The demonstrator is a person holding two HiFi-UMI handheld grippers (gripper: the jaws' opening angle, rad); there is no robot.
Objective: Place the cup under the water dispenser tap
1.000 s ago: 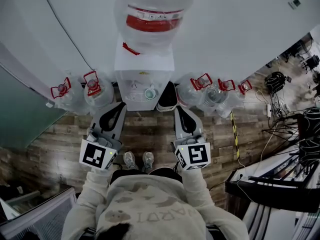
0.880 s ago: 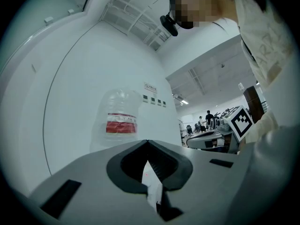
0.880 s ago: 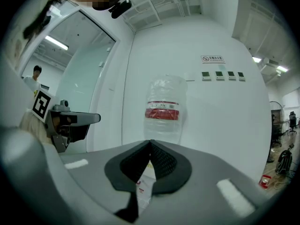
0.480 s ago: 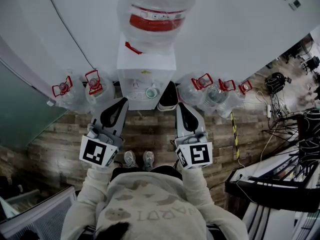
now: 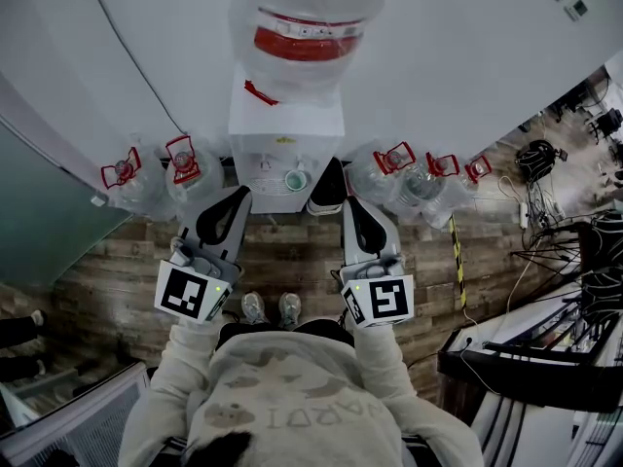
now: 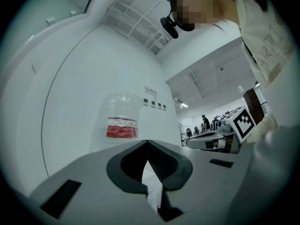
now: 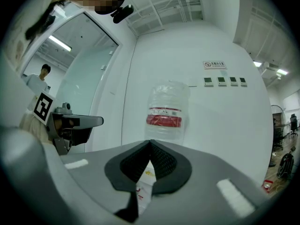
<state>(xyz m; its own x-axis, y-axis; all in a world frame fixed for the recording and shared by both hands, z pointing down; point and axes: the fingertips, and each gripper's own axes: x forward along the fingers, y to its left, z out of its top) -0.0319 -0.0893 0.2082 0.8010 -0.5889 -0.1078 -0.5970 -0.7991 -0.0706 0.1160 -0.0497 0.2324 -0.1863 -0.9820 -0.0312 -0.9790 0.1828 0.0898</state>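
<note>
White wall, plank floor: the cup sits beneath the water dispenser, so the task looks done. Your left gripper and right gripper, jaws clenched empty, have barely moved.

Red-capped spare water jugs stand on the wood-plank floor ahead of me, against the white wall.

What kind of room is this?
Probably an office or lab's water corner: a water dispenser stands against the wall, spare water bottles sit on the wooden floor, and desks with cables are at the right.
</note>
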